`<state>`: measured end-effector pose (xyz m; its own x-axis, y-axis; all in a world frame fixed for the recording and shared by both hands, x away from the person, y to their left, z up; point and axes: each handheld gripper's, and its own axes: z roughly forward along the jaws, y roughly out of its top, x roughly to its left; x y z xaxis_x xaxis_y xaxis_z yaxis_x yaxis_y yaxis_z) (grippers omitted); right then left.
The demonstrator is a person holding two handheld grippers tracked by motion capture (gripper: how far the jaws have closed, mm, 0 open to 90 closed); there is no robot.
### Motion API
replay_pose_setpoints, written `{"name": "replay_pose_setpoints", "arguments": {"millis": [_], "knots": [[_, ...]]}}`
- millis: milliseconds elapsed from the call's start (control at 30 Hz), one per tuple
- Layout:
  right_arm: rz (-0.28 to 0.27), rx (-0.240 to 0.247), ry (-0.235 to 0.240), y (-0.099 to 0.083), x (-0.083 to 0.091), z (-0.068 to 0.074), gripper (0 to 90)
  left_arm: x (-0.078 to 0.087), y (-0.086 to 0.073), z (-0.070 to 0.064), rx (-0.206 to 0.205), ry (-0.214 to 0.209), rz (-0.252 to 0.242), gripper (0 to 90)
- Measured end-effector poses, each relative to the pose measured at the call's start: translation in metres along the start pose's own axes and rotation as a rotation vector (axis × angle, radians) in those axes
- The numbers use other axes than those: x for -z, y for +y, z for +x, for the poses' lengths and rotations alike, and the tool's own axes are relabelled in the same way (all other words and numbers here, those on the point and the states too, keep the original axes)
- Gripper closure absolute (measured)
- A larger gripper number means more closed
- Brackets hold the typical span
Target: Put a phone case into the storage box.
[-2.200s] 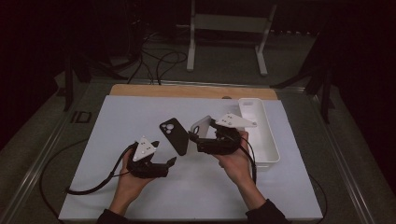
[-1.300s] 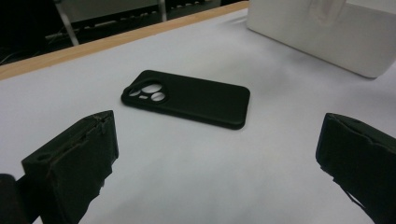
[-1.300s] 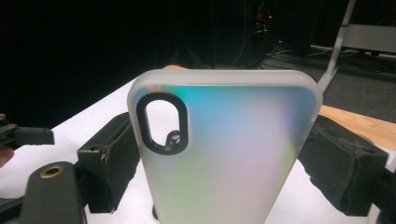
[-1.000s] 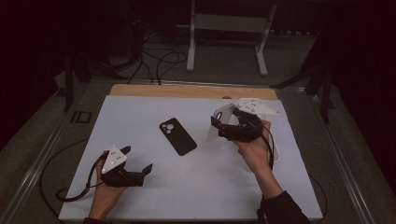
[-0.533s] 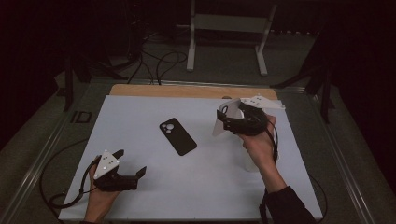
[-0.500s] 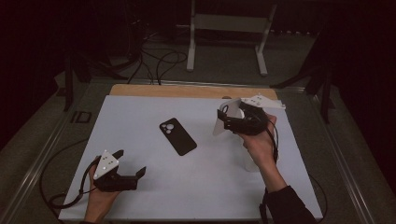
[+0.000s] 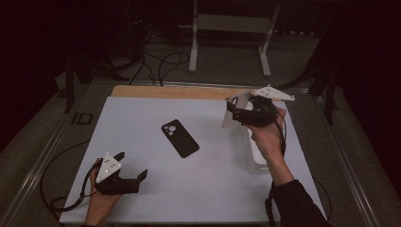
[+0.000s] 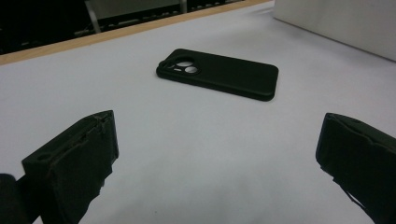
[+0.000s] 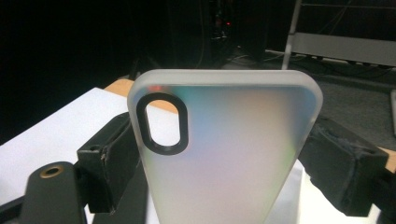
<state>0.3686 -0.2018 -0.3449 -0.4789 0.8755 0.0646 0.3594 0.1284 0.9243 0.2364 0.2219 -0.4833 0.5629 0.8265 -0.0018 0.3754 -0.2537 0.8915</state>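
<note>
Frosted, translucent plastic fills your right gripper view: a phone case (image 9: 224, 154) with a black-ringed camera cutout near its top left corner, clenched edge to edge between the fingers (image 9: 109, 158) of your right gripper (image 7: 236, 113). In the high view you hold that gripper raised over the far end of the white tray (image 7: 257, 163), which sits to the right of the black phone (image 7: 179, 138). The phone lies flat on the white desk (image 7: 142, 113), camera side up (its lenses at the far end), with nothing touching it. Your left gripper (image 7: 131, 176) rests low at the near left of the desk, well apart from the phone, its fingers (image 8: 74, 158) spread wide and grasping nothing; in the left gripper view they frame the phone, with the tray's wall beyond it.
</note>
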Motion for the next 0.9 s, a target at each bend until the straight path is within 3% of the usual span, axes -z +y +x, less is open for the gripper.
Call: {"name": "replay_pose_setpoints", "arguments": {"millis": [233, 567, 900], "knots": [[-0.002, -0.023, -0.020, 0.008, -0.007, -0.011, 16.6, -0.001, -0.001, 0.000, -0.006, 0.012, 0.010, 0.0], [0.021, 0.001, -0.094, 0.010, -0.021, -0.028, 16.6, 0.000, 0.000, 0.001, 0.009, 0.005, 0.002, 0.0], [0.036, -0.011, -0.161, 0.012, -0.031, -0.043, 16.6, 0.000, 0.000, 0.000, 0.008, -0.001, 0.006, 0.0]]}}
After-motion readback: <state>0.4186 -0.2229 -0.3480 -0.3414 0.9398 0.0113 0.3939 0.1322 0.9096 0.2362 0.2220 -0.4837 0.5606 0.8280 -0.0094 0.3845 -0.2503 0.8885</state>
